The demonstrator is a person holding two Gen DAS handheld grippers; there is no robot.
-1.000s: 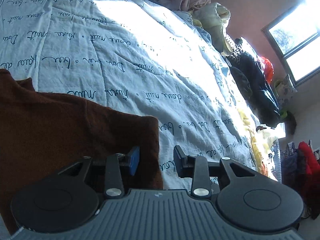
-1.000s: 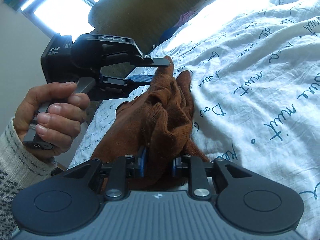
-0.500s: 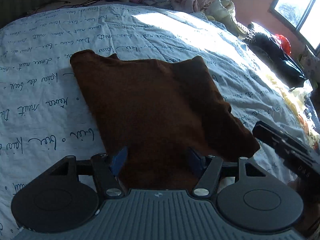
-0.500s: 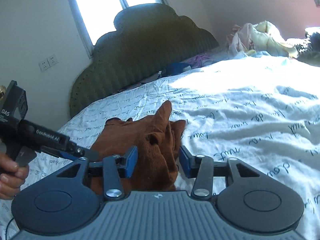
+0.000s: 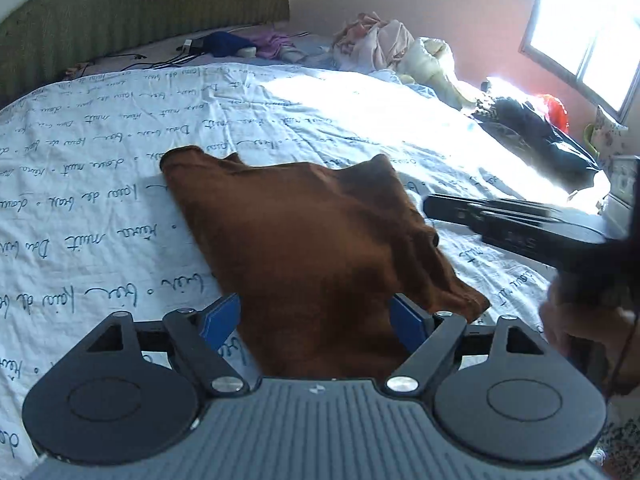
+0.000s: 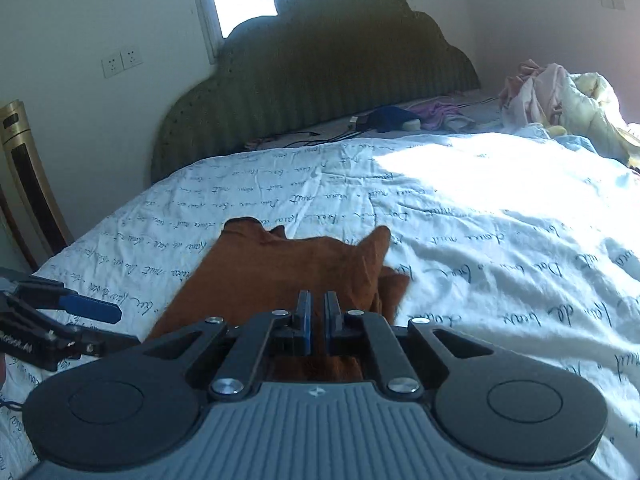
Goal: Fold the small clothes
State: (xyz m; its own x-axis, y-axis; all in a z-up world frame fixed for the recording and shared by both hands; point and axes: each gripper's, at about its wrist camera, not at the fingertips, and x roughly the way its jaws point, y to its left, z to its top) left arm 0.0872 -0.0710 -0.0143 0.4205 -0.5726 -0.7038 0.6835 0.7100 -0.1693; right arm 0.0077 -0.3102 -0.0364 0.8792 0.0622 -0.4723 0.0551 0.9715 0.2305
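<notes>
Garment [image 5: 304, 240] lies between spread left fingers [image 5: 219, 316], untouched.

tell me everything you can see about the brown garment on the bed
The brown garment is a small rust-brown piece of soft, knit-looking cloth, lying mostly flat on the white bedsheet printed with dark script. Its far edge ends in two raised points, and its right side is folded or bunched in overlapping layers. The near part runs under both cameras. The left gripper stands wide open astride it, pads clear of the cloth. The right gripper is shut; whether it pinches any cloth cannot be told.
</notes>
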